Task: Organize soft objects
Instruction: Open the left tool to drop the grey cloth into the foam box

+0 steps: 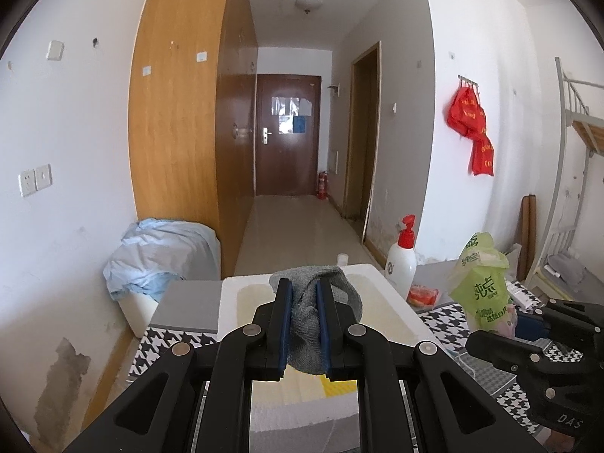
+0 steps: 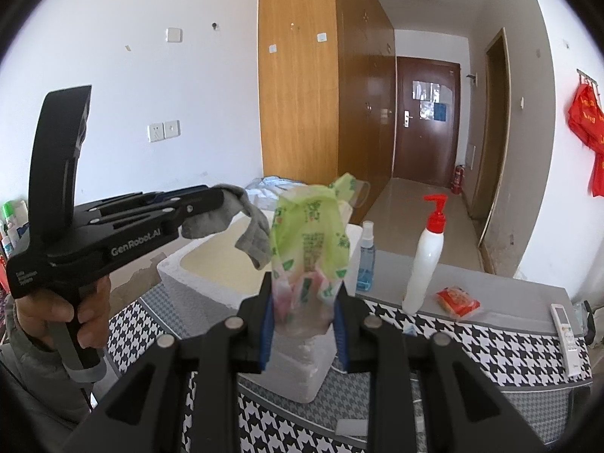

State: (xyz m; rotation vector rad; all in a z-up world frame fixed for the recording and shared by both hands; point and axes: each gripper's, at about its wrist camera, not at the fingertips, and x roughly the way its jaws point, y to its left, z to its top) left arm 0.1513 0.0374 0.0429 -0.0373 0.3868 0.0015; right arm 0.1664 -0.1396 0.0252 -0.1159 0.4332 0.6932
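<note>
My left gripper [image 1: 304,294] is shut on a grey sock [image 1: 324,324] and holds it above the open white foam box [image 1: 392,298]. The right wrist view shows that gripper [image 2: 211,192] from the side, with the sock [image 2: 249,226] hanging over the box [image 2: 177,275]. My right gripper [image 2: 305,294] is shut on a green and pink plastic tissue pack [image 2: 313,249], held up just right of the box. The pack also shows in the left wrist view [image 1: 481,283].
A white pump bottle with red top [image 2: 424,260], a blue spray bottle [image 2: 365,260], a red snack packet [image 2: 457,302] and a white remote [image 2: 566,334] stand on the houndstooth-covered table [image 2: 472,343]. A blue cloth bundle [image 1: 158,253] lies by the wardrobe.
</note>
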